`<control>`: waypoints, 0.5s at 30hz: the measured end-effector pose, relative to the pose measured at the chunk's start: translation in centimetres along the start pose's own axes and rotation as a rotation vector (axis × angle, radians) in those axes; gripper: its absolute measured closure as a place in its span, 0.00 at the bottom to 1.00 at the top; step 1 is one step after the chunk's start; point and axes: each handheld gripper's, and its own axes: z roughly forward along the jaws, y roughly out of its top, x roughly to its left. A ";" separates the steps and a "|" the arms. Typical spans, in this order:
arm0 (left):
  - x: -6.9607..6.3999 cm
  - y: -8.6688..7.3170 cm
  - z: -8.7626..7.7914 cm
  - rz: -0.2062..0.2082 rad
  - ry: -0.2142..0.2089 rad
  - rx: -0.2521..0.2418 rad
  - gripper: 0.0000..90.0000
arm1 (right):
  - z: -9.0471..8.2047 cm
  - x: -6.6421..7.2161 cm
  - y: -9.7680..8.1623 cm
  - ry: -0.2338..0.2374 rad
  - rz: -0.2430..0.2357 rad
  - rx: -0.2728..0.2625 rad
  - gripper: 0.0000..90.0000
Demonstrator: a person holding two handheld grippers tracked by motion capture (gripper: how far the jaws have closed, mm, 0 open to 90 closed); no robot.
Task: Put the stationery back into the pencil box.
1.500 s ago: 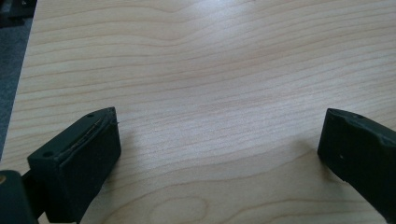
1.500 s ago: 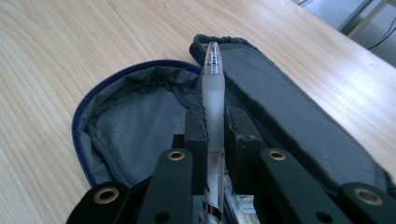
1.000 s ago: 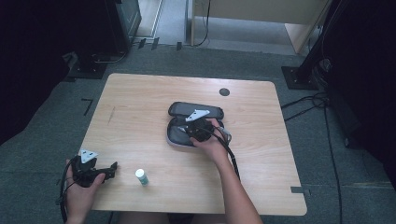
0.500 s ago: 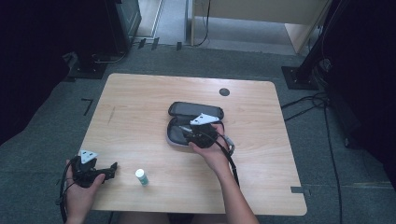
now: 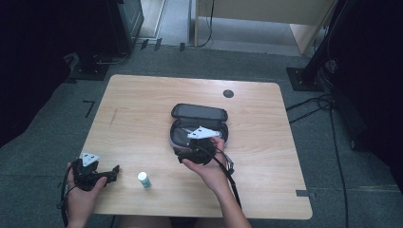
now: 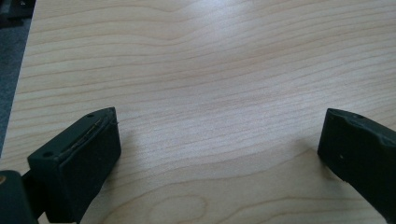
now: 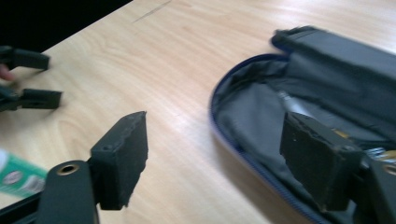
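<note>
In the high view, a wooden worktop (image 5: 142, 109) carries an open dark pouch (image 5: 197, 114) near its middle, with the lid folded back to the far side. A small round black disc (image 5: 228, 93) sits in the worktop behind the pouch, towards the far right. A little bottle (image 5: 144, 180) with a white cap and green body stands in front of the pouch and to its left, near the front edge. Around the worktop there is grey carpet (image 5: 313, 128), with dark stands and cables (image 5: 328, 102) on the floor to the right of the pouch. The right gripper (image 5: 196, 151) is held by the person's right hand (image 5: 209, 168) at the front rim of the pouch, with the forearm coming from the bottom edge. The left gripper (image 5: 102, 175) is well to the left of the pouch, at the front left corner, in the left hand (image 5: 83, 197), and points towards the bottle. In the left gripper view, the jaws stand wide apart over the bare wood, with nothing between them. In the right gripper view, the jaws are also spread wide: one is over the wood just beside the pouch, the other over the grey lining of the pouch (image 7: 261, 116), where a pale slim item (image 7: 292, 103) lies, too blurred to name. The bottle (image 7: 16, 175) appears at the left edge, and the left gripper (image 7: 28, 79) farther off.
</note>
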 end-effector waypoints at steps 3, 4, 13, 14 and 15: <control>0.0 0.0 0.0 0.002 0.000 0.002 0.00 | 0.2 1.0 -0.4 0.012 -0.022 0.013 0.19; 0.0 0.0 0.0 0.002 0.000 0.002 0.00 | 0.3 1.5 -0.5 0.008 -0.028 0.016 0.19; 0.0 0.0 0.0 0.002 0.001 0.003 0.00 | 0.0 3.9 -1.2 0.084 -0.045 -0.034 0.32; 0.0 0.0 0.0 0.002 0.000 0.003 0.00 | 0.0 4.1 -1.4 0.095 -0.041 -0.044 0.35; 0.0 0.0 0.0 0.002 0.000 0.003 0.00 | -0.1 4.2 -1.5 0.106 -0.040 -0.053 0.36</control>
